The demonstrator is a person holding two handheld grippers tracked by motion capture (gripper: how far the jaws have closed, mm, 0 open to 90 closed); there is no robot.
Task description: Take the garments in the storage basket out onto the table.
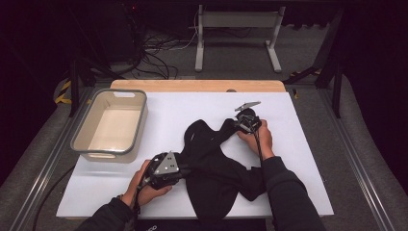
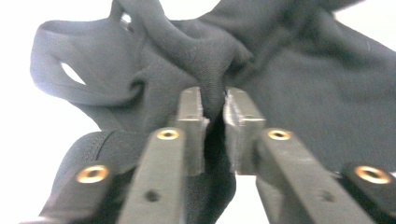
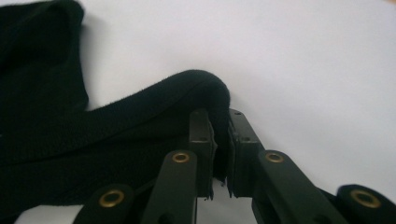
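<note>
A black garment lies crumpled on the white table, spread from the middle toward the front edge. My left gripper sits at the garment's left side, shut on a fold of the black cloth pinched between its jaws. My right gripper is at the garment's far right tip, shut on a strap-like edge of the same garment. In the left gripper view the cloth bunches up ahead of the jaws, with a loop opening at the left.
A grey-rimmed beige tub stands at the table's back left. A wooden strip runs along the far edge. Beyond it are a white stand and cables on the floor.
</note>
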